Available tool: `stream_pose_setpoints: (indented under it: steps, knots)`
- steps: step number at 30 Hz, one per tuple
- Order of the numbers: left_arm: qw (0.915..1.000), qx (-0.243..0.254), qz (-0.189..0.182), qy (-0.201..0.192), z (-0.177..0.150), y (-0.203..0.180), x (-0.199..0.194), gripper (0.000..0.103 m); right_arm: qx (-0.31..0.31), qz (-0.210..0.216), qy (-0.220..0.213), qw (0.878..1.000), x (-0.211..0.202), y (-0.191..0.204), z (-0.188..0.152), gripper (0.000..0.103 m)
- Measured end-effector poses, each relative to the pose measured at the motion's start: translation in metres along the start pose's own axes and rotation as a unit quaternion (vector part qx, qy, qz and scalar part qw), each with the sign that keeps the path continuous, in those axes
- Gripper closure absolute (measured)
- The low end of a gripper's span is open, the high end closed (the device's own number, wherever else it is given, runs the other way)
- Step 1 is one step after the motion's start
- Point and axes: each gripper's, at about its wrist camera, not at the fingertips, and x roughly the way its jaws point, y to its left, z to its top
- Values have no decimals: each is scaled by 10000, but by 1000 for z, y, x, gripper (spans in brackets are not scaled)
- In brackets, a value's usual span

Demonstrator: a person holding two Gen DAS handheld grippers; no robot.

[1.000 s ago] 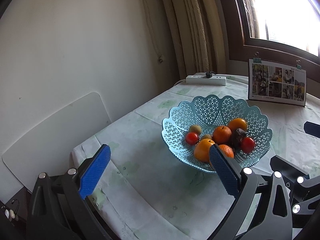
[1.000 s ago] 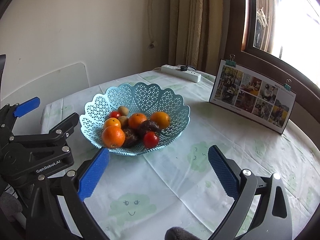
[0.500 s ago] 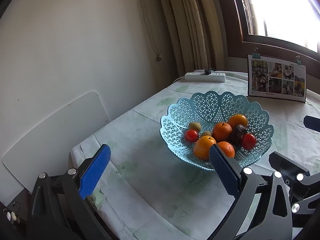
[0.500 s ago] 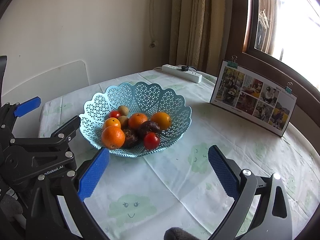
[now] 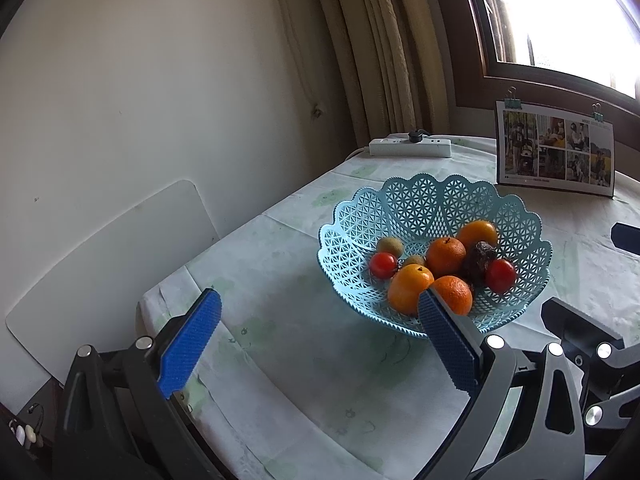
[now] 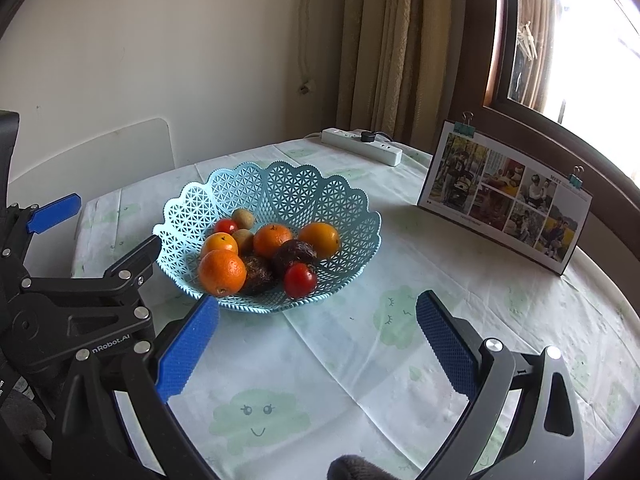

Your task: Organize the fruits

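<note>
1. Sitting on the cloth-covered table (image 6: pixel 360 364), a pale blue lattice basket (image 6: pixel 304 188) holds all the fruit.
2. Four oranges, two red tomatoes, two dark wrinkled fruits and two small brownish fruits lie heaped in it; the nearest orange (image 6: pixel 222 273) touches a dark fruit (image 6: pixel 258 275), with a tomato (image 6: pixel 300 280) just beside.
3. Left gripper (image 5: pixel 316 340) hovers over the table edge with its blue pads spread wide and nothing between them; its right pad overlaps the basket's near rim in view.
4. Right gripper (image 6: pixel 316 340) is likewise spread wide and empty, near the basket.
5. A power strip (image 6: pixel 362 146) and a photo card (image 6: pixel 504 196) stand behind.
</note>
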Motion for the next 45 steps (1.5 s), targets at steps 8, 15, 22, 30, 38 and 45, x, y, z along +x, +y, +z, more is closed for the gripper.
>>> stream_pose_setpoints:
  steps: [8,15,22,30,38,45]
  knots:
    - [9995,262,176,-25,-2,-11,2,3,29,-9,-28,10000,-1,-3,-3,5]
    - [9994,314,173,8,-2,-16,5,3,48,4,-31,10000,-2,-6,-4,5]
    - [9992,353,185,18,-3,-18,5,3,55,0,-27,10000,-1,-8,-4,5]
    - [9991,371,180,33,-3,-18,6,3,52,-4,-31,10000,-1,-8,-4,5]
    - [9990,396,189,51,-5,-20,7,3,29,-1,-29,10000,0,-7,-4,5]
    - [9989,419,200,51,-5,-22,7,3,23,-1,-19,10000,0,-6,-4,5]
